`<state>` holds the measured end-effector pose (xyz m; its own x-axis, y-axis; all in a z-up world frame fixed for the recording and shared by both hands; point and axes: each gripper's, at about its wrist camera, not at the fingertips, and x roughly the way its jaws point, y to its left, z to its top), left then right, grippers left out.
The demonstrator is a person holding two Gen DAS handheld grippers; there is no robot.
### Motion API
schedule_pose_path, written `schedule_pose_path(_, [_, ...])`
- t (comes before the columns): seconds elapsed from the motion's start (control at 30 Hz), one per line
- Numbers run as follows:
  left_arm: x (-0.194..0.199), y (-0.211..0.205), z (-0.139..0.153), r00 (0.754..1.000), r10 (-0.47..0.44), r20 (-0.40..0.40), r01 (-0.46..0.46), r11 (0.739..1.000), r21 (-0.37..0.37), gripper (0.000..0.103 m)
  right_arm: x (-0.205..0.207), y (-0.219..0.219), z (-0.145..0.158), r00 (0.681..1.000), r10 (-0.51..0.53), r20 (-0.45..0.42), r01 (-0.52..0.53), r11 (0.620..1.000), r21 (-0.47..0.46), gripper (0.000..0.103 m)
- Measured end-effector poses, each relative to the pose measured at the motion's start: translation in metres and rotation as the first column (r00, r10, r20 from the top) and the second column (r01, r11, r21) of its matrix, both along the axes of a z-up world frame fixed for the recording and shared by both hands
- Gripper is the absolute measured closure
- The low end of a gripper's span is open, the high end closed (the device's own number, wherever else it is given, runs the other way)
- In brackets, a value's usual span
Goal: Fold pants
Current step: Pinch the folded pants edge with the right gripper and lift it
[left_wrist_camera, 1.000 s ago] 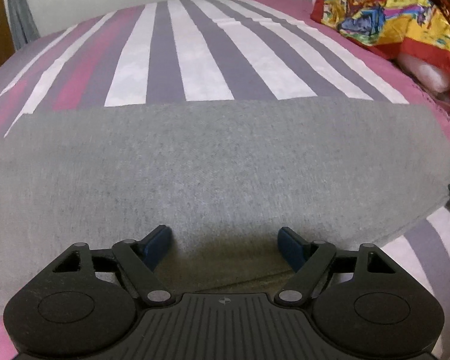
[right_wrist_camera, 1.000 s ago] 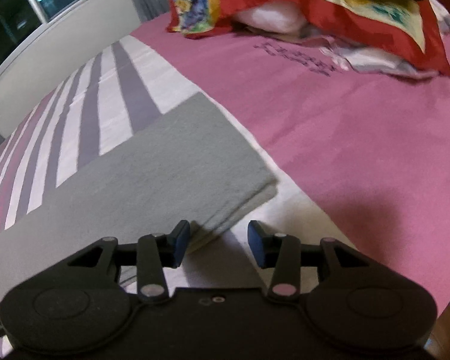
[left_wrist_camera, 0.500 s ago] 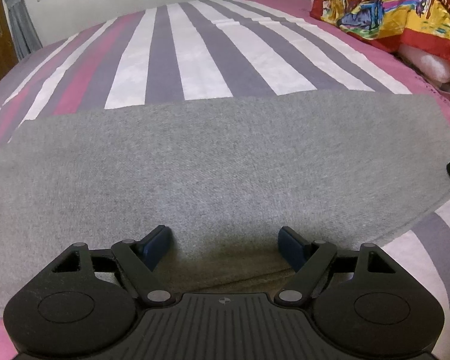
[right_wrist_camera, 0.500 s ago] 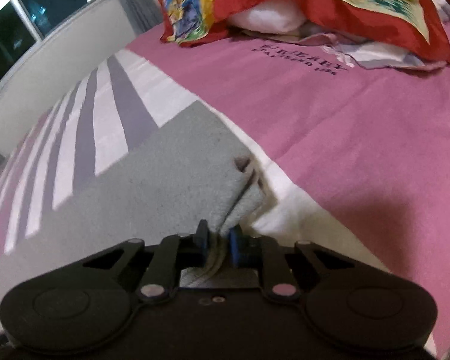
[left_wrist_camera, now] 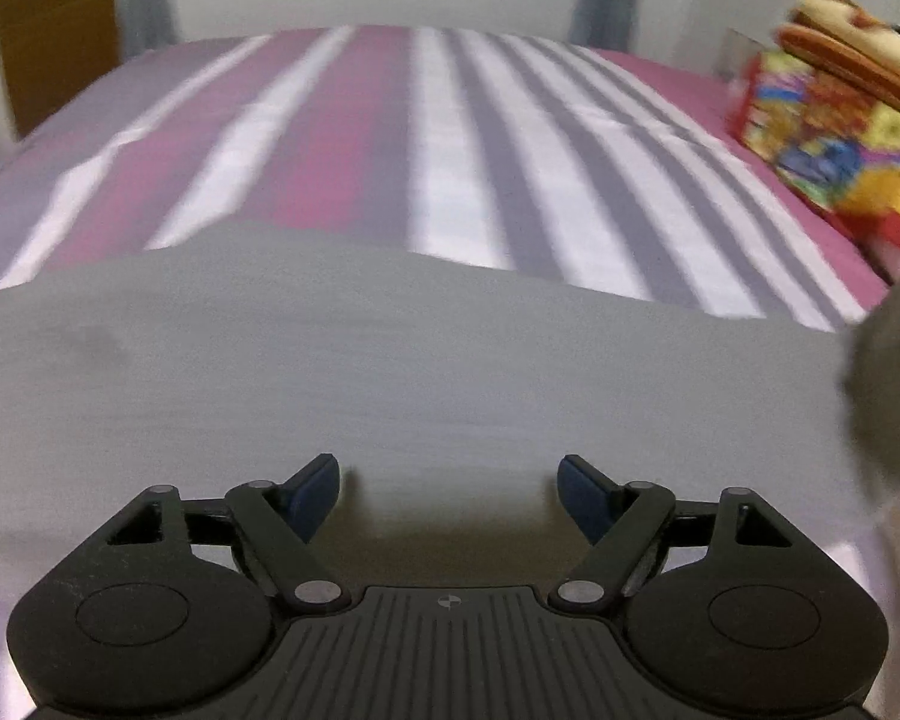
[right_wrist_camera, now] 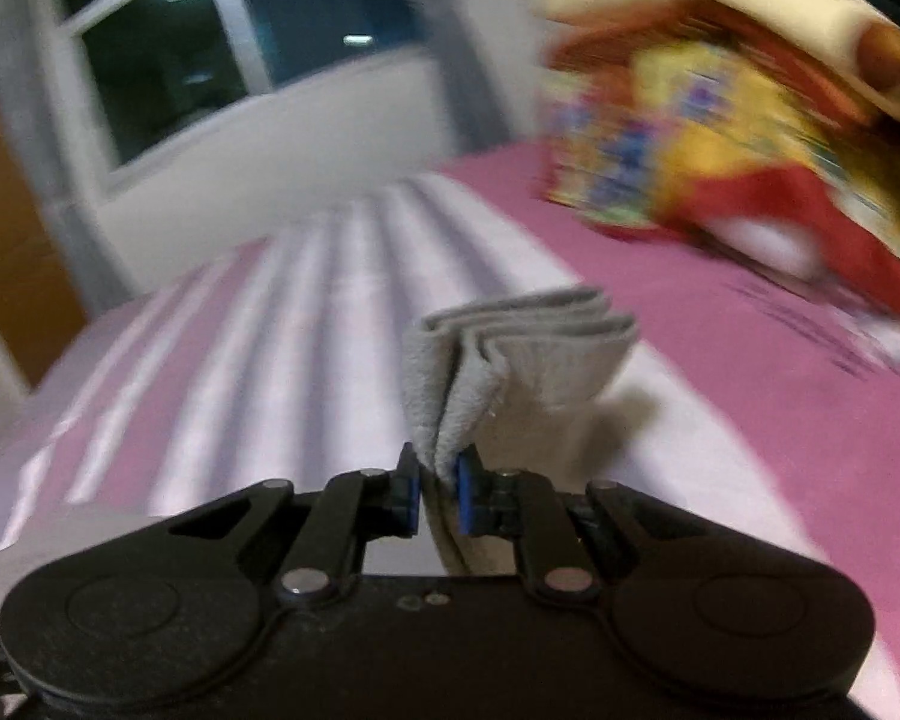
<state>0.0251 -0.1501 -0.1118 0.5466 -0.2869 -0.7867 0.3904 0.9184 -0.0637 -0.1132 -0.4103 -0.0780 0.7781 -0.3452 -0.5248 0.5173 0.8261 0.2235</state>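
Observation:
Grey pants point(left_wrist_camera: 420, 360) lie flat across the striped bed, blurred by motion. My left gripper point(left_wrist_camera: 448, 483) hovers low over their near part, jaws wide open, blue pads point(left_wrist_camera: 315, 489) clear of the cloth. My right gripper point(right_wrist_camera: 437, 483) is shut on one end of the pants point(right_wrist_camera: 546, 354). That end is held up off the bed and several folded layers stick up between the pads. In the left wrist view the raised end shows as a grey flap point(left_wrist_camera: 888, 384) at the right edge.
The bed sheet point(left_wrist_camera: 462, 168) has pink, white and grey stripes and a plain pink side point(right_wrist_camera: 780, 420). A bright patterned blanket with pillows point(right_wrist_camera: 720, 138) is piled at the far right. A dark window point(right_wrist_camera: 222, 42) and a wooden door point(left_wrist_camera: 54, 30) stand beyond the bed.
My right gripper closed on the end of the pants and lifted it off the bed. My left gripper stayed open and shifted over the pants; both views are now blurred.

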Motion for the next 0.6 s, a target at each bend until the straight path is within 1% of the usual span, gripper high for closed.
schedule_pose_path(0.07, [0.006, 0.029, -0.002, 0.998, 0.061, -0.001, -0.061, 0.998, 0.003, 0.023, 0.023, 0.032, 0.004, 0.995, 0.096, 0.010, -0.095, 0.995, -0.009, 0.091])
schedule_pose_path(0.13, [0.010, 0.057, -0.006, 0.993, 0.120, -0.018, -0.120, 0.993, -0.003, 0.023, 0.045, 0.069, -0.001, 0.980, 0.200, 0.007, -0.200, 0.980, -0.004, 0.091])
schedule_pose_path(0.2, [0.011, 0.084, -0.011, 0.985, 0.171, -0.027, -0.171, 0.985, 0.000, 0.023, 0.062, 0.101, -0.014, 0.960, 0.279, -0.009, -0.279, 0.960, 0.009, 0.091])
schedule_pose_path(0.27, [0.010, 0.101, -0.016, 0.980, 0.195, -0.029, -0.195, 0.981, 0.010, 0.023, 0.079, 0.131, -0.037, 0.935, 0.351, -0.050, -0.349, 0.936, 0.041, 0.091])
schedule_pose_path(0.3, [0.010, 0.108, -0.018, 0.978, 0.206, -0.032, -0.206, 0.979, 0.011, 0.023, 0.085, 0.141, -0.049, 0.925, 0.372, -0.074, -0.368, 0.928, 0.059, 0.091])
schedule_pose_path(0.33, [0.011, 0.116, -0.019, 0.975, 0.217, -0.039, -0.217, 0.976, 0.001, 0.023, 0.092, 0.150, -0.063, 0.913, 0.392, -0.111, -0.385, 0.920, 0.079, 0.085])
schedule_pose_path(0.37, [0.011, 0.121, -0.019, 0.974, 0.221, -0.048, -0.222, 0.975, -0.016, 0.023, 0.099, 0.158, -0.081, 0.896, 0.408, -0.174, -0.394, 0.912, 0.110, 0.081])
schedule_pose_path(0.4, [0.011, 0.124, -0.019, 0.973, 0.221, -0.061, -0.223, 0.974, -0.041, 0.023, 0.103, 0.162, -0.093, 0.886, 0.409, -0.218, -0.389, 0.912, 0.131, 0.076])
schedule_pose_path(0.43, [0.012, 0.128, -0.018, 0.973, 0.217, -0.081, -0.223, 0.972, -0.070, 0.023, 0.102, 0.166, -0.098, 0.885, 0.408, -0.226, -0.388, 0.913, 0.126, 0.072])
schedule_pose_path(0.47, [0.014, 0.129, -0.018, 0.971, 0.211, -0.109, -0.223, 0.969, -0.108, 0.022, 0.098, 0.167, -0.096, 0.884, 0.418, -0.208, -0.402, 0.908, 0.115, 0.066])
schedule_pose_path(0.5, [0.018, 0.130, -0.017, 0.967, 0.207, -0.145, -0.229, 0.961, -0.152, 0.018, 0.095, 0.164, -0.092, 0.880, 0.434, -0.193, -0.416, 0.900, 0.129, 0.049])
schedule_pose_path(0.53, [0.023, 0.130, -0.018, 0.960, 0.211, -0.187, -0.247, 0.949, -0.198, 0.005, 0.092, 0.161, -0.087, 0.879, 0.443, -0.176, -0.422, 0.895, 0.145, 0.042])
schedule_pose_path(0.57, [0.025, 0.127, -0.017, 0.954, 0.212, -0.214, -0.261, 0.936, -0.234, 0.002, 0.088, 0.157, -0.080, 0.883, 0.442, -0.156, -0.421, 0.894, 0.153, 0.043])
schedule_pose_path(0.6, [0.027, 0.124, -0.017, 0.951, 0.206, -0.231, -0.265, 0.928, -0.263, 0.002, 0.082, 0.151, -0.072, 0.891, 0.435, -0.127, -0.416, 0.896, 0.153, 0.044])
